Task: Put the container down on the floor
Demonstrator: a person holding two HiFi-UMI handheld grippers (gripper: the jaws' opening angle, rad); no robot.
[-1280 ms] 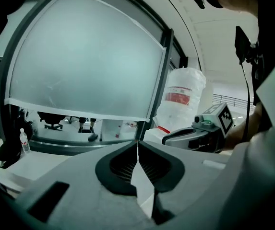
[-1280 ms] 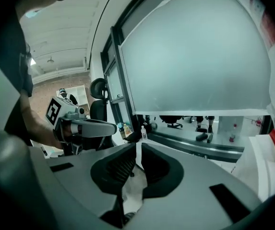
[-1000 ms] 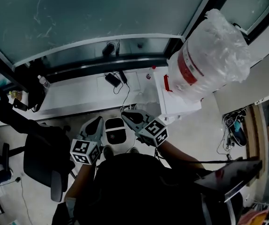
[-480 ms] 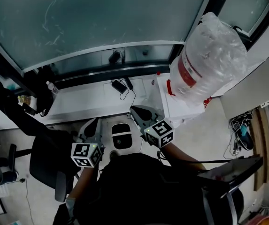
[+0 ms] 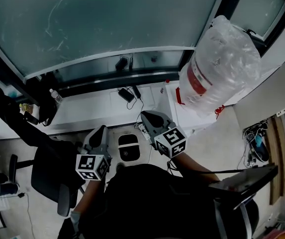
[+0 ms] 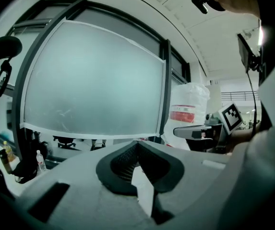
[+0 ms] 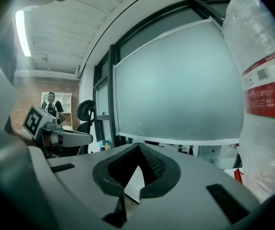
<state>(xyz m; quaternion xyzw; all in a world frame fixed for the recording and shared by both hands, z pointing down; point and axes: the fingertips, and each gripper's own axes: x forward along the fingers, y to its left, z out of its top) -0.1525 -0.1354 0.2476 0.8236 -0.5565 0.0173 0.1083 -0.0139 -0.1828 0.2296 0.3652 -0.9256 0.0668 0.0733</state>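
Observation:
The container [image 5: 129, 147], a small white bin with a dark opening in its top, stands on the pale floor, seen from above between my two grippers and well below them. My left gripper [image 5: 100, 132] is to its left and my right gripper [image 5: 149, 117] to its right. Both are shut with nothing between the jaws. In the left gripper view the shut jaws point level at a frosted window, and the right gripper [image 6: 195, 131] shows at the right. The right gripper view looks the same way, and the container appears in neither gripper view.
A big water jug wrapped in clear plastic [image 5: 222, 66] stands on a white cabinet [image 5: 182, 114] at the right. A low white ledge [image 5: 90, 107] with cables, chargers and a bottle [image 5: 55, 95] runs under the window. A black office chair [image 5: 47, 171] is at the left.
The container has dropped away from between the grippers and looks smaller and farther down. The grippers have drawn apart from it and the view has lifted slightly.

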